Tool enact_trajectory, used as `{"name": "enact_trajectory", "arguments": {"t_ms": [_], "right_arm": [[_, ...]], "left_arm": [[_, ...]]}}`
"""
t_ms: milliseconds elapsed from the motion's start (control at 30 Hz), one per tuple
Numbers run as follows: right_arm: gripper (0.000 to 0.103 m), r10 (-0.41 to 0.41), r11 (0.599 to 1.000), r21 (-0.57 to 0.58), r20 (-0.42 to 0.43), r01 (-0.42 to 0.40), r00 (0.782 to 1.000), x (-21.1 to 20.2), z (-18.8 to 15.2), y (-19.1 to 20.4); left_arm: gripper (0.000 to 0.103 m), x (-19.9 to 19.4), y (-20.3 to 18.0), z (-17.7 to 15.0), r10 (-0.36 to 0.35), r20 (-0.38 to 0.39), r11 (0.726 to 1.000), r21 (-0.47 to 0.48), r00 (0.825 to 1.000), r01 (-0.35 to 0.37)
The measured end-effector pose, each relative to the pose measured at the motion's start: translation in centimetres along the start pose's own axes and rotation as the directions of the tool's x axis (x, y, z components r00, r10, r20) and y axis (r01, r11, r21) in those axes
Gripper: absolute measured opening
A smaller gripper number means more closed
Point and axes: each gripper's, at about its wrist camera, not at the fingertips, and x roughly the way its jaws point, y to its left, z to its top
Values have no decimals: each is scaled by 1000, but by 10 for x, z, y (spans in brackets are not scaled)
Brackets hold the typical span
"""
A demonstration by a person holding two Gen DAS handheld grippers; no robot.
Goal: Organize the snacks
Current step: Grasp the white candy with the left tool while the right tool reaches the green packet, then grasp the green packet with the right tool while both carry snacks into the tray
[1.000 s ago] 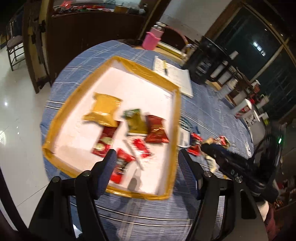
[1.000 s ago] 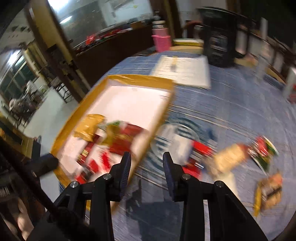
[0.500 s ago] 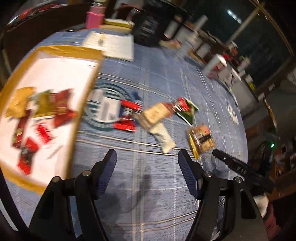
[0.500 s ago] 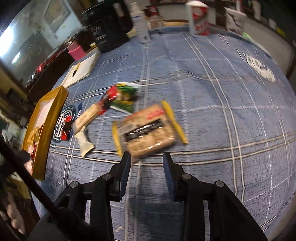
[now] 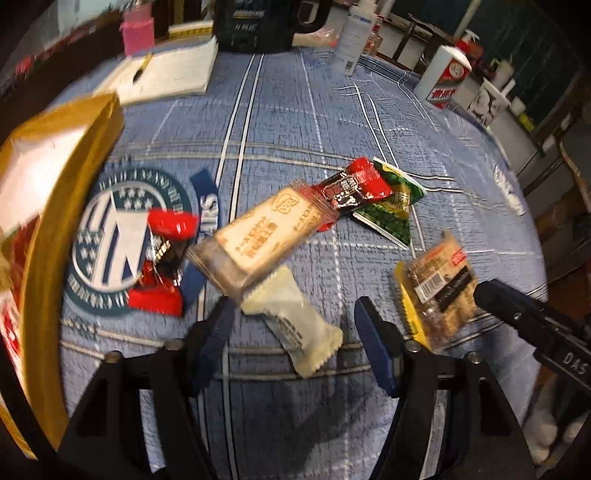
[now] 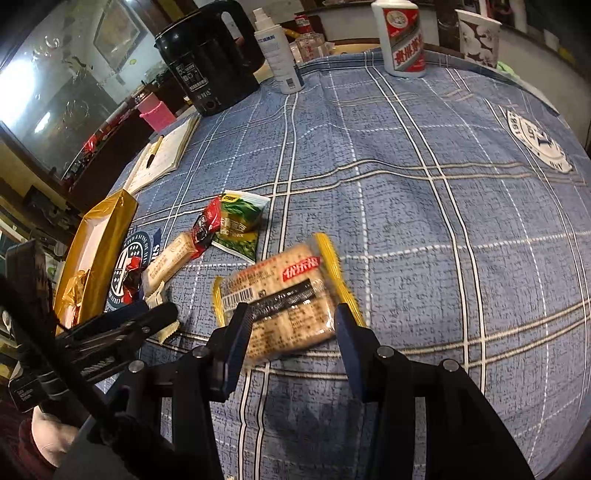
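We see a blue plaid tablecloth (image 6: 424,206) with round crests. At the far edge sit a black electric kettle (image 6: 207,55), a white spray bottle (image 6: 279,55), a red-and-white liquor bottle (image 6: 402,37) and a patterned paper cup (image 6: 478,35). An open notebook (image 6: 166,155) holds what looks like a pen (image 6: 154,151), beside a pink cup (image 6: 157,114).

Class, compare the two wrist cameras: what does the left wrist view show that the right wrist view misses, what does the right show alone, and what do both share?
Left wrist only: the whole white packet between the closing left gripper's fingers, untouched.

Right wrist only: the patterned paper cup and the cloth's second crest; the right gripper opens around the yellow-edged cracker pack.

Both: gold tray, beige biscuit bar, green packet, black kettle, notebook.
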Motion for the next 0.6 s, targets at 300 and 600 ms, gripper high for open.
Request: {"name": "enact_trajectory", "arguments": {"t_ms": [300, 600], "right_arm": [[46, 19, 996, -88, 4, -19, 1000, 14, 25, 30], [49, -80, 985, -154, 24, 82, 997, 46, 65, 48]], "left_arm": [[31, -15, 19, -12, -50, 13, 999, -4, 999, 50], [31, -56, 54, -25, -134, 89, 985, -101, 987, 143]]}}
